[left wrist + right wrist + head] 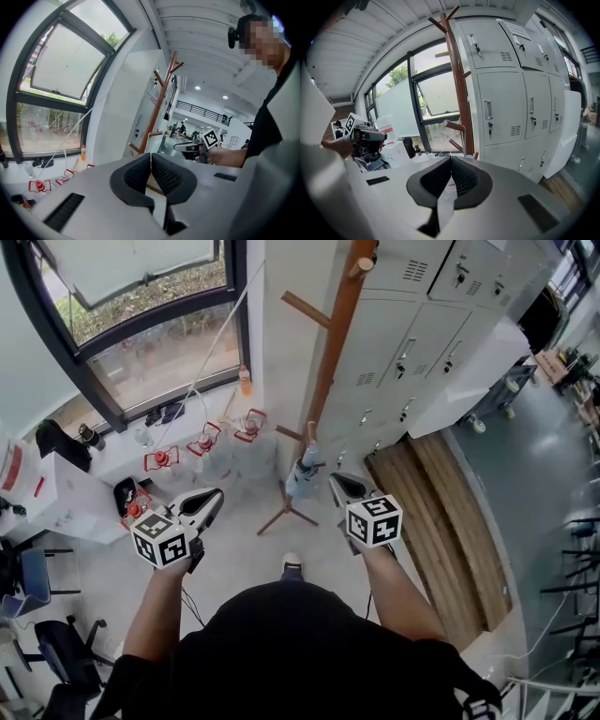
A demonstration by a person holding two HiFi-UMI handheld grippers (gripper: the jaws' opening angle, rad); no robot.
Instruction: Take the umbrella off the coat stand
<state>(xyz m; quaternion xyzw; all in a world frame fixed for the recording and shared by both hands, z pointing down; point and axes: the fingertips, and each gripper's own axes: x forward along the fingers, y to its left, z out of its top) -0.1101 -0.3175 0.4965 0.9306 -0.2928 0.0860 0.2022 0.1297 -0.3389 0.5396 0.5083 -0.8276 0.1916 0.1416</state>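
Though neither claw has reached it, the folded pale blue-grey umbrella (302, 476) hangs low on the tall reddish-brown wooden coat stand (333, 343), close against the pole and above the splayed feet. Left claw (212, 497): pads pressed together, nothing between them. Right claw (337, 480): also closed and empty. The umbrella lies ahead, between the two claws. The right claw is just beside it and the left claw is well apart, so the right looks the better reach. From the right claw it sits forward and to the left. Its long axis runs along the pole, near upright. The handle end seems to be up by a peg, tip pointing down toward the feet. How it hooks on is too small to tell. The right claw would likely need to open first.
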